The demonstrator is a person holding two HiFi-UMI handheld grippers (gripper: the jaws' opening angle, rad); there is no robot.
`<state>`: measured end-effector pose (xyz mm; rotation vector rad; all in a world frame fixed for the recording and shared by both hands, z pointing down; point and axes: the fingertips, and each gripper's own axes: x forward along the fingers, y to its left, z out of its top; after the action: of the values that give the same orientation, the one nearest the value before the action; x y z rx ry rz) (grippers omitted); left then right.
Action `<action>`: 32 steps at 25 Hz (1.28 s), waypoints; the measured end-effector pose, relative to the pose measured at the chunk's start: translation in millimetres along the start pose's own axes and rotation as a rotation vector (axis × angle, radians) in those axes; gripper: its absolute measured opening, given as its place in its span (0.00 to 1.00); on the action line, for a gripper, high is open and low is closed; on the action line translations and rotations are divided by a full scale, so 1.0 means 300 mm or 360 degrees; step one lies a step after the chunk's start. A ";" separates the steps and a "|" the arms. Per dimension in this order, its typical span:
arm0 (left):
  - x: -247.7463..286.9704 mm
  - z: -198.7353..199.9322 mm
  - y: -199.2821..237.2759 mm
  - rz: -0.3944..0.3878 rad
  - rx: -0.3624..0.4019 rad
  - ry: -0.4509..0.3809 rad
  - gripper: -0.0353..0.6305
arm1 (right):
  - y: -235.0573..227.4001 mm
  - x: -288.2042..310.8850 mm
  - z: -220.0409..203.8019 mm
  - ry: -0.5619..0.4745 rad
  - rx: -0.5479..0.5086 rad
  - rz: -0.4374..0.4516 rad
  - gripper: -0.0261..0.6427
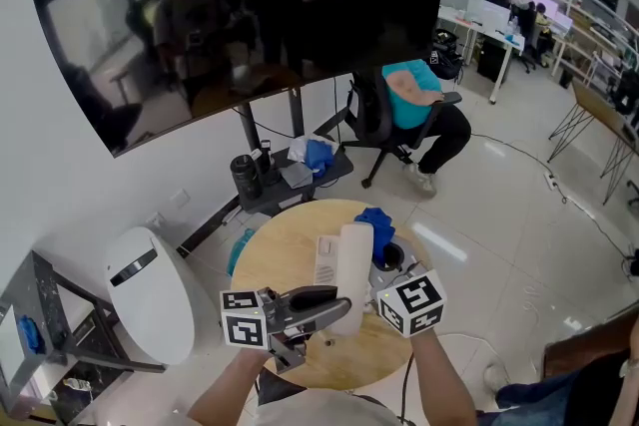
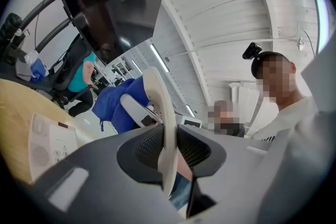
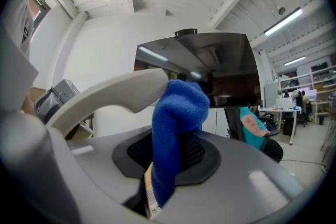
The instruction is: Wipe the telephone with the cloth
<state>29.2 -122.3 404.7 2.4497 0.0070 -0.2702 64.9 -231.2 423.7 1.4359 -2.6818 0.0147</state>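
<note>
My left gripper (image 1: 332,307) is shut on the white telephone handset (image 1: 354,272) and holds it upright above the round wooden table (image 1: 270,259). In the left gripper view the handset's edge (image 2: 164,140) is pinched between the dark pads. The telephone's base (image 1: 326,260) lies flat on the table, and it also shows in the left gripper view (image 2: 50,140). A blue cloth (image 1: 377,223) is clamped in my right gripper (image 1: 387,261), which is shut on it. In the right gripper view the cloth (image 3: 176,131) stands up between the pads and touches the handset (image 3: 107,96).
A large dark screen (image 1: 250,5) on a stand rises behind the table. A person sits in an office chair (image 1: 384,120) past it. A white rounded appliance (image 1: 150,294) stands left of the table. A low black shelf (image 1: 290,177) carries a bottle and cloths.
</note>
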 end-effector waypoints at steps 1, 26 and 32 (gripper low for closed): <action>0.000 0.001 -0.001 -0.0001 0.0000 0.0001 0.17 | 0.008 0.003 -0.003 0.0001 -0.0012 0.0007 0.17; -0.010 0.046 0.022 -0.0037 -0.0077 0.0049 0.17 | 0.144 -0.039 -0.053 0.0074 -0.0744 0.0040 0.17; 0.001 0.078 0.032 -0.0005 -0.0076 0.0055 0.17 | 0.172 -0.055 -0.070 0.0071 -0.0787 0.0046 0.17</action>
<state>25.6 -144.6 392.8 2.4068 0.0322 -0.2267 32.8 -187.7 445.1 1.2193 -2.4268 -0.5630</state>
